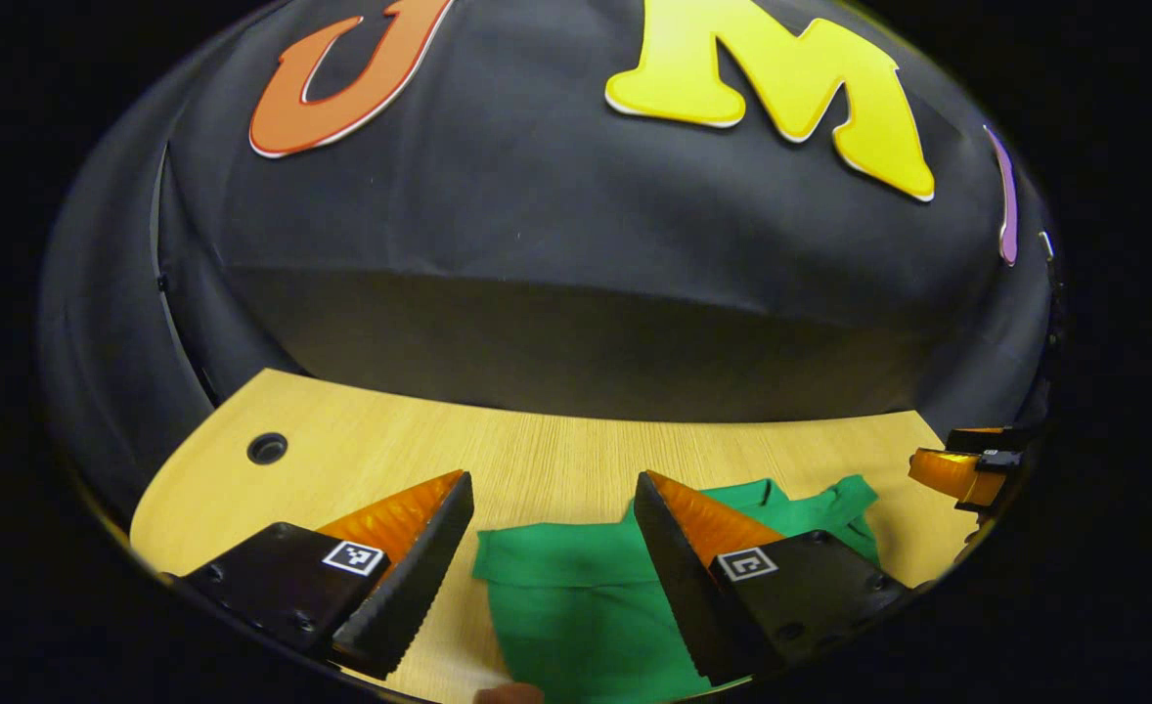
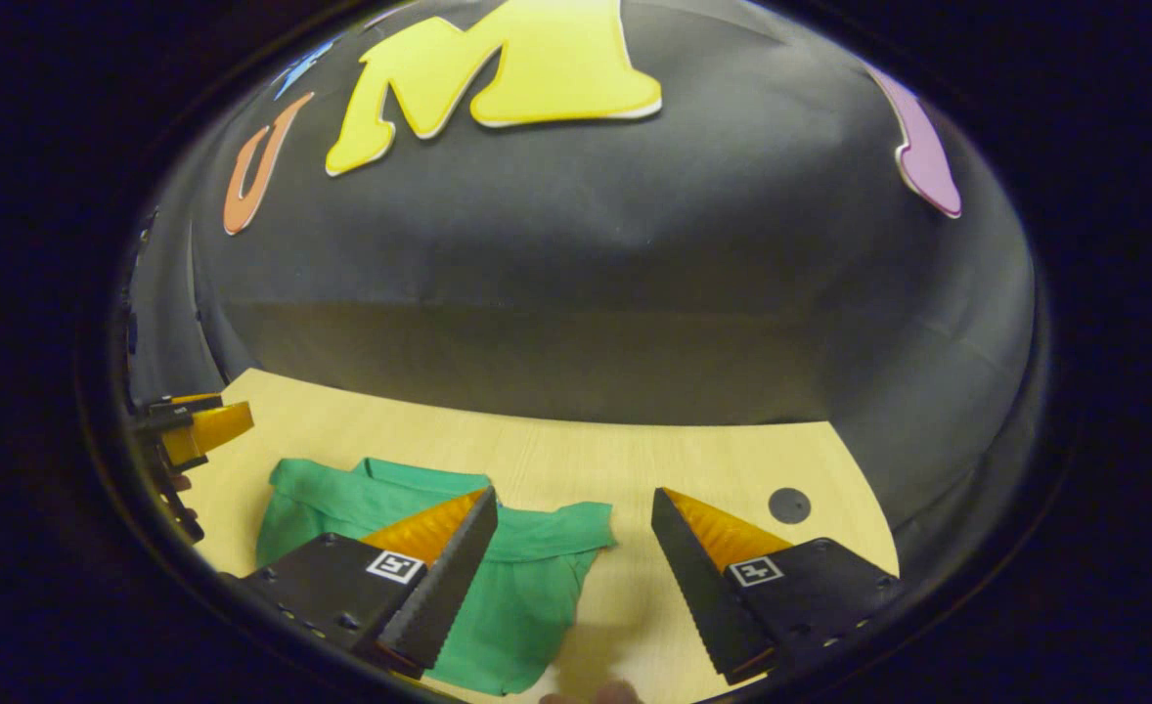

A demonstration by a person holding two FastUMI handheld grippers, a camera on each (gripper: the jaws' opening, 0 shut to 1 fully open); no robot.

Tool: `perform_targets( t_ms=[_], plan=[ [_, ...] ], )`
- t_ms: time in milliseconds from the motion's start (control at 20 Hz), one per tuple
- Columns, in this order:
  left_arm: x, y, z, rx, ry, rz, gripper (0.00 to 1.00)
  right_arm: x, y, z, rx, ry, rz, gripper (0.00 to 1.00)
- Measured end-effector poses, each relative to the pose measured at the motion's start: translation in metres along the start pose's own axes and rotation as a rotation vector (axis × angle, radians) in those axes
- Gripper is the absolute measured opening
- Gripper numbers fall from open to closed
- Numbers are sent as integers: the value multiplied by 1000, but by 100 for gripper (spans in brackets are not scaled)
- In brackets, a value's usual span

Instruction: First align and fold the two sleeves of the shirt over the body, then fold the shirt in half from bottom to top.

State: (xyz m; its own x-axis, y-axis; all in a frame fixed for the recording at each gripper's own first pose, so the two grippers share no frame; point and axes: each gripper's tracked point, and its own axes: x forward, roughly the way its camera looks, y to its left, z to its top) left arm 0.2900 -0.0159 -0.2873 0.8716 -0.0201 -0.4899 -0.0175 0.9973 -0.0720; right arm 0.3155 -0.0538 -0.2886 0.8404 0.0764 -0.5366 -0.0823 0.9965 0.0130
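Jaws apart, serrated; rumpled green shirt (image 1: 576, 596) on woodgrain table (image 1: 537, 450).

Light wooden table (image 1: 556, 460), round cable hole (image 1: 267, 448) near its corner

both claws hang side by side — left claw (image 1: 553, 484) and right claw (image 2: 573, 499) spread wide.
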Motion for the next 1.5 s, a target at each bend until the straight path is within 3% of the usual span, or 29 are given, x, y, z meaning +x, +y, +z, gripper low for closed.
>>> perform_targets(
  t_ms=[250, 650, 1100, 1500],
  plan=[
    [-58, -13, 55, 15, -133, -21, 100, -63, 12, 32, -7, -116, 4, 97],
    [-198, -24, 124, 38, -311, -8, 100, -199, 34, 80, -21, -295, 18, 98],
    [-346, -44, 129, 59, -396, -12, 100, -347, 55, 63, 29, -383, 14, 96],
    [-393, -35, 110, 40, -408, 6, 100, -398, 62, 41, 13, -406, 12, 98]
  ],
)
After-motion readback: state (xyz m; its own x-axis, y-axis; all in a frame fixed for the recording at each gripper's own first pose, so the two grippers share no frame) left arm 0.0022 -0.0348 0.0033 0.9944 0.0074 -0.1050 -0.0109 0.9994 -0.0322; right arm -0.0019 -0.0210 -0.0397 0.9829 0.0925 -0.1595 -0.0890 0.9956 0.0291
